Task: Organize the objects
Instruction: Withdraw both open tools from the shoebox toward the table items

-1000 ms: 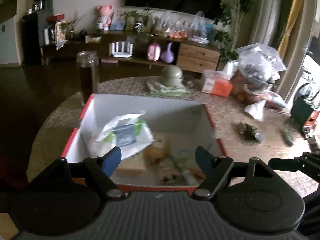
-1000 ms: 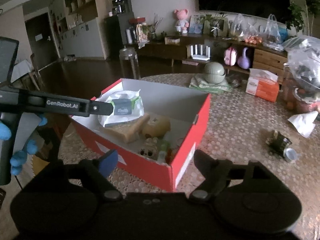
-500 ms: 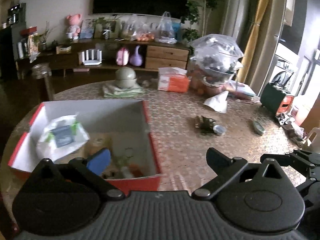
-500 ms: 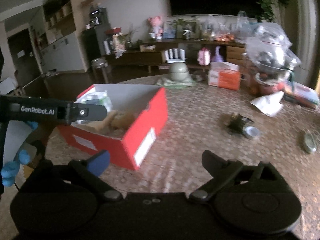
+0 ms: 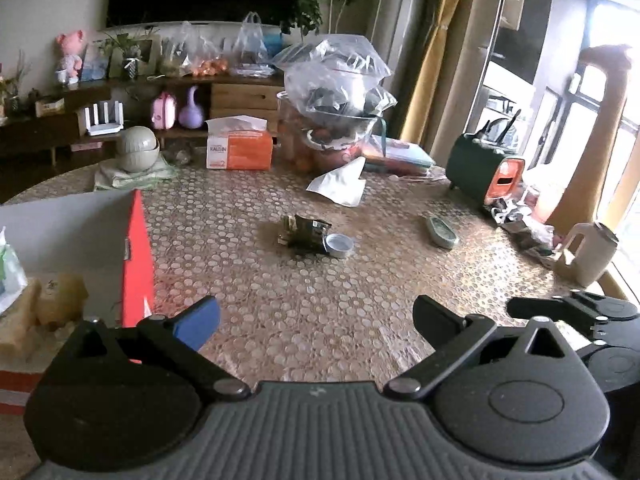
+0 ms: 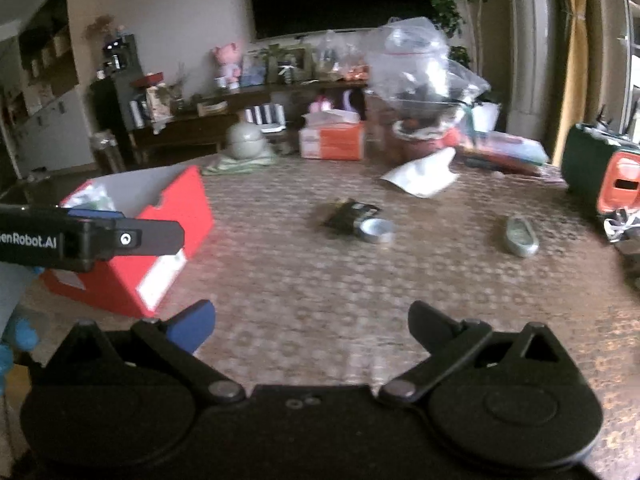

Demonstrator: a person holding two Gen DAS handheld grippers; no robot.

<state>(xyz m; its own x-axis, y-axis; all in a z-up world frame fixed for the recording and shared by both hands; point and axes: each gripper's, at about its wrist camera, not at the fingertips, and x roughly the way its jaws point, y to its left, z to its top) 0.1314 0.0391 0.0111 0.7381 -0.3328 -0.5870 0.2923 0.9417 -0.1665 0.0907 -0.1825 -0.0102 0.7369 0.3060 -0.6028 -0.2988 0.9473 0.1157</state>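
Observation:
A red box (image 5: 138, 256) with white inner walls stands at the left of the round table; it also shows in the right wrist view (image 6: 160, 232). It holds a white packet and tan items. A dark wrapper (image 5: 304, 232) with a small round tin (image 5: 339, 245) lies mid-table, as does the wrapper in the right wrist view (image 6: 348, 218). A grey-green oval dish (image 5: 442, 232) lies to the right. My left gripper (image 5: 316, 316) is open and empty, beside the box. My right gripper (image 6: 312, 322) is open and empty above bare table.
An orange tissue box (image 5: 238, 148), stacked bowls on a cloth (image 5: 138, 148), a bagged bowl pile (image 5: 336, 96), a white pouch (image 5: 340, 184), a green and orange appliance (image 5: 484, 168) and a beige jug (image 5: 588, 254) stand around the table's far and right edges.
Both grippers have swung right, away from the red box toward the middle of the table. The box has slid to the left edge of both views. Both stay open.

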